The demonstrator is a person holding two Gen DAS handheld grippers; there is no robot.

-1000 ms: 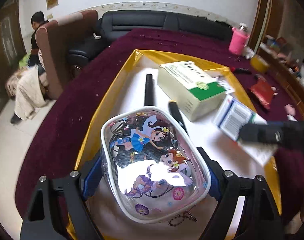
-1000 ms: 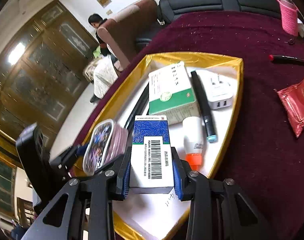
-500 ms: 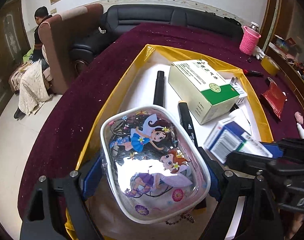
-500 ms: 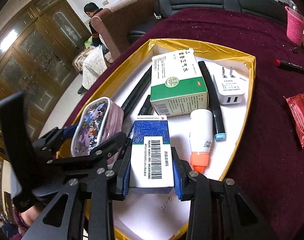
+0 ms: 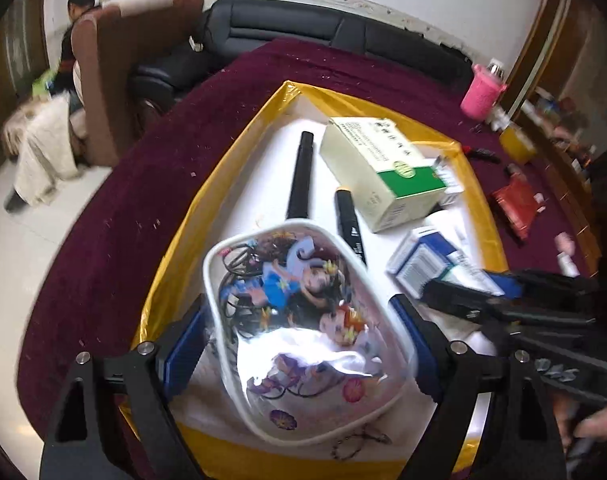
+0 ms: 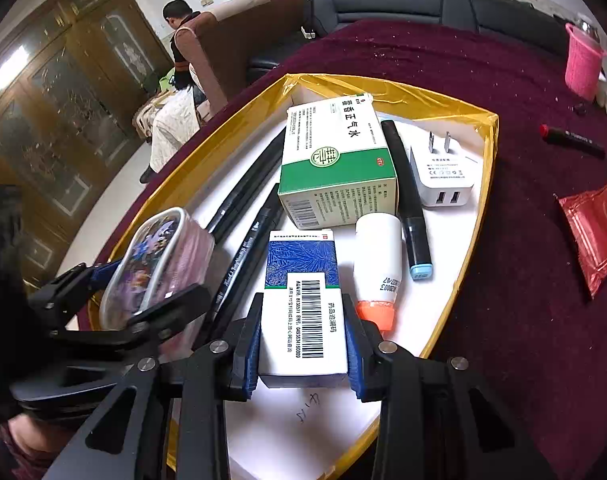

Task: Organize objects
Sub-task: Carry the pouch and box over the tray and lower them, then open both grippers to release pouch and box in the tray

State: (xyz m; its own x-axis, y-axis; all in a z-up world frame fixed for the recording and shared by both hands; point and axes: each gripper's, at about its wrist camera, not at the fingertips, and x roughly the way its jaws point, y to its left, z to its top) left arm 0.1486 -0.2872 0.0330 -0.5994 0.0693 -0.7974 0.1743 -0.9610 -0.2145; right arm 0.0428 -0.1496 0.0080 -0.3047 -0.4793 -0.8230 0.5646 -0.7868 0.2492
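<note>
A clear pouch [image 5: 303, 288] printed with cartoon fairies hangs low over the near end of the yellow-rimmed white tray [image 5: 231, 168]. My left gripper [image 5: 299, 332] is shut on it, one blue pad on each side. In the right wrist view the pouch [image 6: 159, 260] and the left gripper [image 6: 135, 288] show at the left. My right gripper [image 6: 302, 320] is shut on a blue and white medicine box [image 6: 301, 292] with a barcode, just above the tray floor [image 6: 287, 432]. The left wrist view shows that box [image 5: 423, 264] and the right gripper [image 5: 471, 284] to the right of the pouch.
In the tray lie a green and white box [image 6: 337, 164], a white charger [image 6: 443, 172], a white bottle with an orange cap [image 6: 377, 260], a blue-tipped marker [image 6: 407, 196] and black pens [image 6: 247, 184]. A red packet [image 6: 595, 232], red-capped marker [image 6: 571, 140] and pink cup [image 6: 583, 60] sit on the maroon cloth. A person stands far back.
Both grips hold as before. The right gripper with its box has drawn in closer to the pouch, and both views have tilted a little.
</note>
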